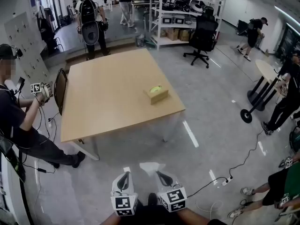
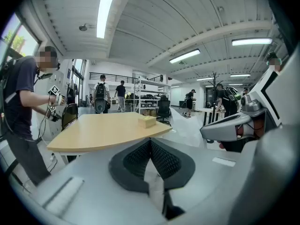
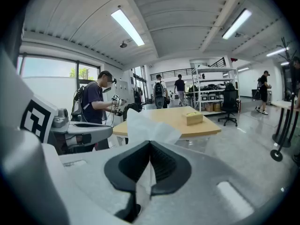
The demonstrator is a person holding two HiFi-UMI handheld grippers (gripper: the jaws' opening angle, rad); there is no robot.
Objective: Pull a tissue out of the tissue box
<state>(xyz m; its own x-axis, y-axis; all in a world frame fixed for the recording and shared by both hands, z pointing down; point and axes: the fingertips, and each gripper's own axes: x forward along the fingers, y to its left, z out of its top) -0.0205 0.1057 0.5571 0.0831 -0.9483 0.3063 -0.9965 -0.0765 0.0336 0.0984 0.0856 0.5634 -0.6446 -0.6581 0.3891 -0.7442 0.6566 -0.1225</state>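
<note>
The tan tissue box stands on the wooden table near its right edge, far ahead of both grippers; it also appears as the box and the box. My left gripper and right gripper hang low over the floor, short of the table. The right gripper is shut on a white tissue that stands up above its jaws. The left gripper is shut too, with a thin white strip of tissue pinched between its pads.
A person with hand-held grippers stands at the table's left beside a dark chair. An office chair and shelves are behind. A round stand table, floor cable and power strip and more people are at the right.
</note>
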